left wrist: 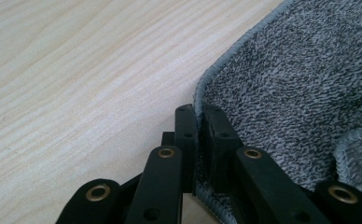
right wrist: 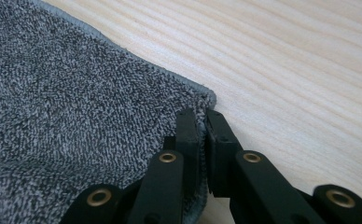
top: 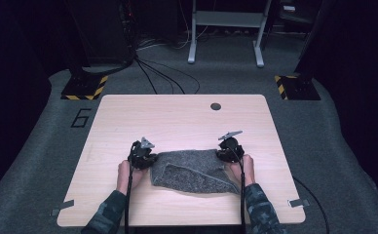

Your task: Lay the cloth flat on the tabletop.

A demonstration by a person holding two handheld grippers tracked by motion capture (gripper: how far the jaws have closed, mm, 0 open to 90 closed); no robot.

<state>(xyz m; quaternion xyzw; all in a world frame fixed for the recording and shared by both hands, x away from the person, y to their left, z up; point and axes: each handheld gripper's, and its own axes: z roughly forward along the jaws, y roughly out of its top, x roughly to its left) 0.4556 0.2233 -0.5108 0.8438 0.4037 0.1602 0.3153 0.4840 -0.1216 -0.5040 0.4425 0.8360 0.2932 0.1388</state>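
Two corners pinched | left hand-held gripper [top: 144,155], right hand-held gripper [top: 227,147] clamp grey towel [top: 192,168] | long axis left-right

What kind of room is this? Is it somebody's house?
Probably not a house: it looks like a lab or test room. A pale wooden table stands on grey carpet, black cables trail across the floor, and yellow-and-black striped stand bases flank it.

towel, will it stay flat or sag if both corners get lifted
The towel is probably floppy: it already lies folded and rumpled. Likely to sag between the left gripper and right gripper. Its looped pile should resist slipping.
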